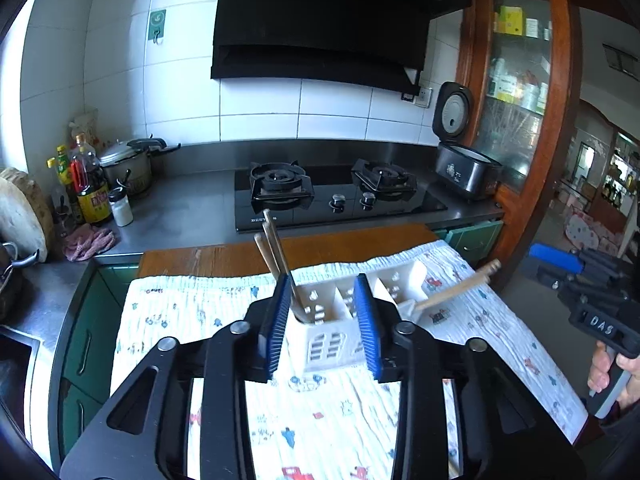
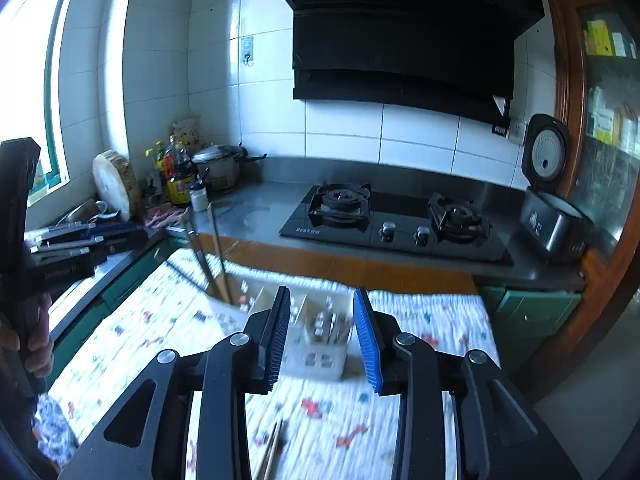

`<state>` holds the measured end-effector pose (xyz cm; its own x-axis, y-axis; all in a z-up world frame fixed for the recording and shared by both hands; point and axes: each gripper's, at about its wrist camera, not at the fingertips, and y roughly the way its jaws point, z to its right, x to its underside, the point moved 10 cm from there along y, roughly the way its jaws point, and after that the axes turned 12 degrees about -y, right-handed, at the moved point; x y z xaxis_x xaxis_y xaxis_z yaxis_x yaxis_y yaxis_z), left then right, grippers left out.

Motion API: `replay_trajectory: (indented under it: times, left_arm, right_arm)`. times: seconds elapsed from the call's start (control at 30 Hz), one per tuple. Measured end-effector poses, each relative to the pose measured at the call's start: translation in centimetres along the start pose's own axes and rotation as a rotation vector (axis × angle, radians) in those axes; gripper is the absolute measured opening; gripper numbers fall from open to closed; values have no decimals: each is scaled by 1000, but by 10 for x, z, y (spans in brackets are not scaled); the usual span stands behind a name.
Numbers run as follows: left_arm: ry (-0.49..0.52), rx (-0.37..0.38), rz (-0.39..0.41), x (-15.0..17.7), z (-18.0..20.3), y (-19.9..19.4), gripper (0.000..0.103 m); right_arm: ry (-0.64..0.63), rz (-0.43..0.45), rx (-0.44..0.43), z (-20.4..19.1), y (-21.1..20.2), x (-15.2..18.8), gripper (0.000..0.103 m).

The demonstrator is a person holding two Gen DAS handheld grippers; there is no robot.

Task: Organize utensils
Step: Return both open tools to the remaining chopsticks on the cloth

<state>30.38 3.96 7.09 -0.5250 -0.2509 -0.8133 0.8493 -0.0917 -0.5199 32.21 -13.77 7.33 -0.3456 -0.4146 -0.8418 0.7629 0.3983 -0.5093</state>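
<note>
Both the left tongs (image 1: 326, 326) and right tongs (image 2: 326, 336) stand narrowly apart, holding nothing, above the white utensil holder (image 1: 332, 336). It sits mid-cloth (image 1: 180, 320) on the bench, well away from the edges. The hob (image 2: 396, 220) reads "BEST".

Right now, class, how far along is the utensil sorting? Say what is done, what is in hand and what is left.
Done: chopsticks stand in the left compartment of the white holder, and a wooden-handled utensil leans in its right end. In hand: nothing; the left gripper and right gripper are both open and empty. Left: a pair of chopsticks lies on the printed cloth.
</note>
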Motion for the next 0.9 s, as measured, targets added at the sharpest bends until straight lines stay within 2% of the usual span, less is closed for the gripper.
replay_trajectory:
  times: [0.23,0.3,0.43,0.7,0.9]
  left_arm:
    - [-9,10,1,43,2,-32,43]
    - [-25,17,-1,57,1,-40,48]
    - [-37,6,-1,87,-3,-53,48]
    - [-112,-7,-37,143,-20,-68,50]
    - [-166,-26,-76,183,-35,-70,50]
  right_arm:
    - [-5,-66,-37,-34,-17,73,33]
    - [-16,-84,-35,-44,-22,94,33]
    - [-15,-129,-61,-67,-28,141,33]
    - [-5,-195,-91,-102,-31,209,32]
    - [23,-243,-122,-124,-24,244,22]
